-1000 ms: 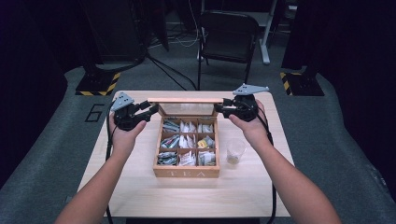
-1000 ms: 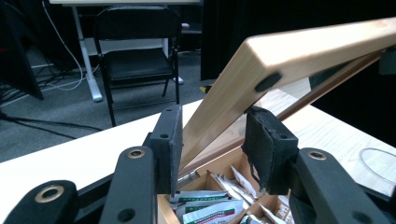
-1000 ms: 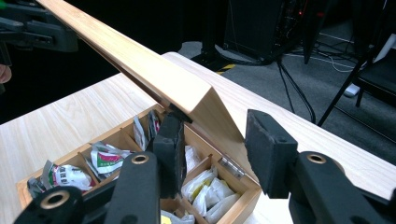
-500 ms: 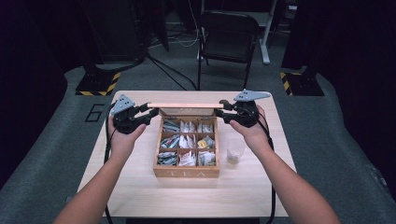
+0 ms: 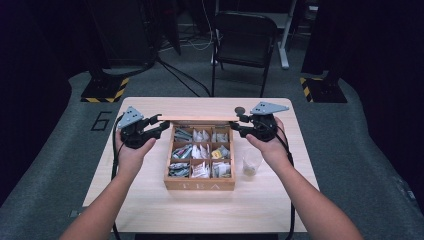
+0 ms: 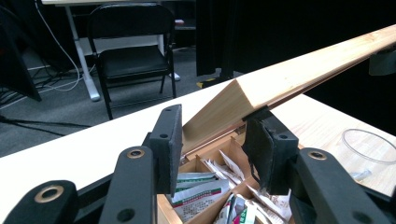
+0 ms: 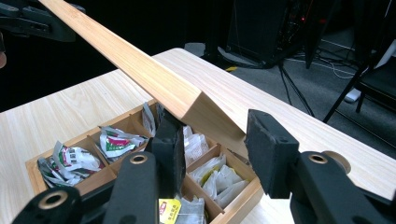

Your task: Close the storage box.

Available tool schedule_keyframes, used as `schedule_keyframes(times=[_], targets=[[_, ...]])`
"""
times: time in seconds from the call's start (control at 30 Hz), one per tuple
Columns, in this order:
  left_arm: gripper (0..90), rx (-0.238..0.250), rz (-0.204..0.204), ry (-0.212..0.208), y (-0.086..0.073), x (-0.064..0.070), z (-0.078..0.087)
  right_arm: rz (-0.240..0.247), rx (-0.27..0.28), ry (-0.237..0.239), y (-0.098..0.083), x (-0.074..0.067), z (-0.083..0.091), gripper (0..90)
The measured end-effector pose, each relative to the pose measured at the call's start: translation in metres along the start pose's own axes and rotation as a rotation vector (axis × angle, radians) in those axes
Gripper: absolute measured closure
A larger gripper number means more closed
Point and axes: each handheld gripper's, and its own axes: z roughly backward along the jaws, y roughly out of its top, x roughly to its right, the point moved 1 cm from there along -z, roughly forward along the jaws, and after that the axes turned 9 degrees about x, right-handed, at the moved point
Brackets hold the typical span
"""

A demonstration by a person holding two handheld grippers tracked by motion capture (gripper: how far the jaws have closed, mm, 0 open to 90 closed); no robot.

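Since the earlier frames almost nothing has moved: both claws stay at the raised lid (image 5: 205,118). The left claw (image 6: 215,140) and the right claw (image 7: 212,140) each pinch one end corner of this pale, plain wooden lid, tilted open above the tea box (image 5: 200,184) on the counter (image 5: 150,200).

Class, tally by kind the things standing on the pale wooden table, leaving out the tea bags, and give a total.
Wooden tea box with hinged lid: 1
Clear plastic cup: 1
Small round dark disc near the far edge: 1
Total: 3
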Motion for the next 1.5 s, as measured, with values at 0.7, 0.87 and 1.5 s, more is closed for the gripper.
schedule_keyframes(times=[0.7, 0.87, 1.5], targets=[[55.5, 0.015, 0.021, -0.024, -0.026, 0.010, 0.016, -0.005, -0.003, 0.013, -0.024, -0.015, 0.011, 55.5], [55.1, 0.016, 0.017, -0.031, -0.035, 0.014, 0.021, 0.006, -0.008, 0.015, -0.032, -0.019, 0.014, 55.2], [53.9, -0.023, 0.004, -0.049, -0.072, 0.026, 0.036, 0.039, -0.013, 0.025, -0.068, -0.046, 0.031, 50.9]])
